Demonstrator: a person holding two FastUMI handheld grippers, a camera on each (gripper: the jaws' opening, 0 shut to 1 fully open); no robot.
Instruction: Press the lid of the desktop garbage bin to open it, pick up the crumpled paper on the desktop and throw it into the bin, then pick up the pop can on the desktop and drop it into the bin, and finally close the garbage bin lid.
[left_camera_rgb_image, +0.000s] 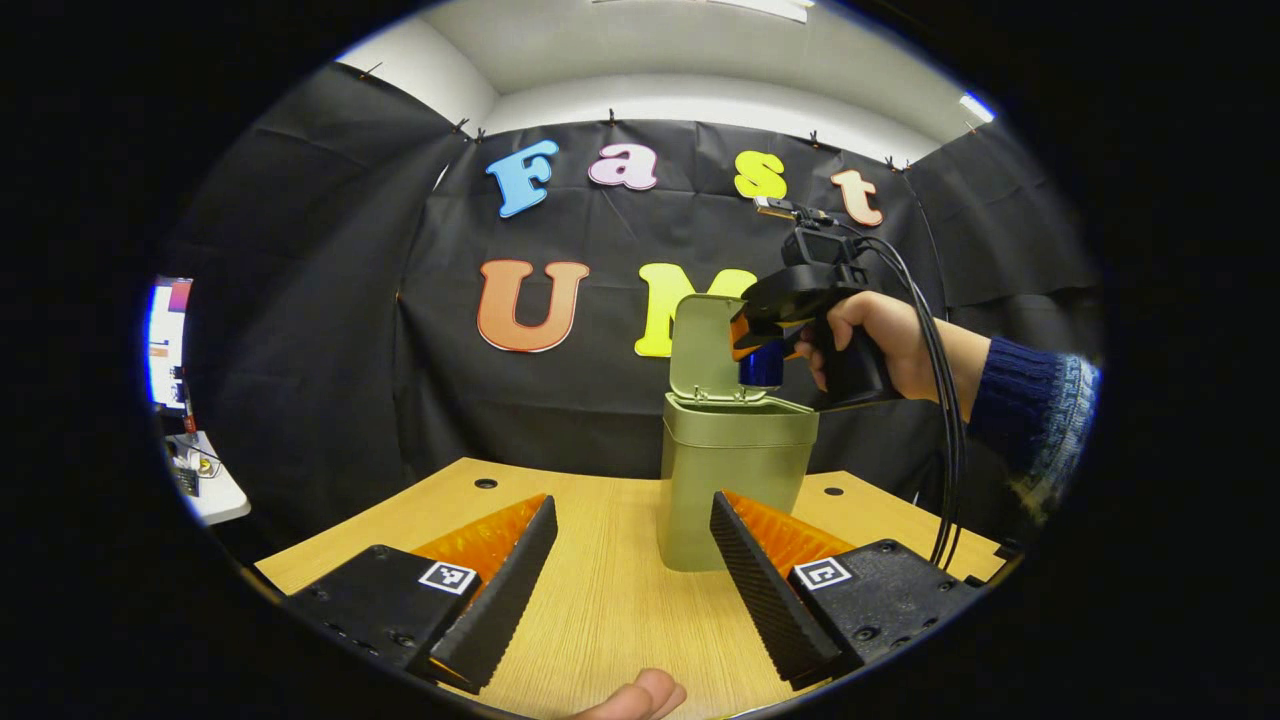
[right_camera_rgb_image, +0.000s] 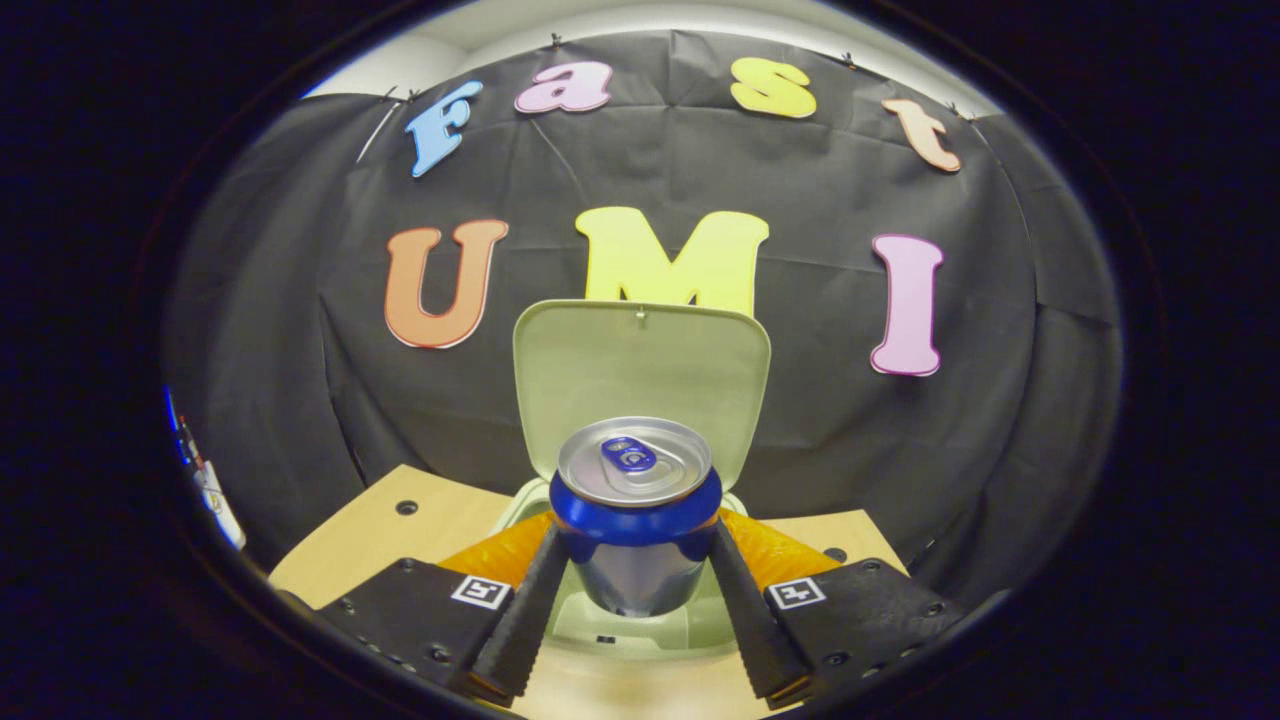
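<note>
We see right tool (right_camera_rgb_image: 632, 590) pinching the pop can (right_camera_rgb_image: 634, 510) above the open bin (left_camera_rgb_image: 735, 470) | lid (right_camera_rgb_image: 640, 370) upright | left tool (left_camera_rgb_image: 632, 560) spread, low over desk (left_camera_rgb_image: 600, 600).

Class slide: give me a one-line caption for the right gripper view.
Right tongs hold an upright pop can above the open garbage bin, its lid raised.
</note>
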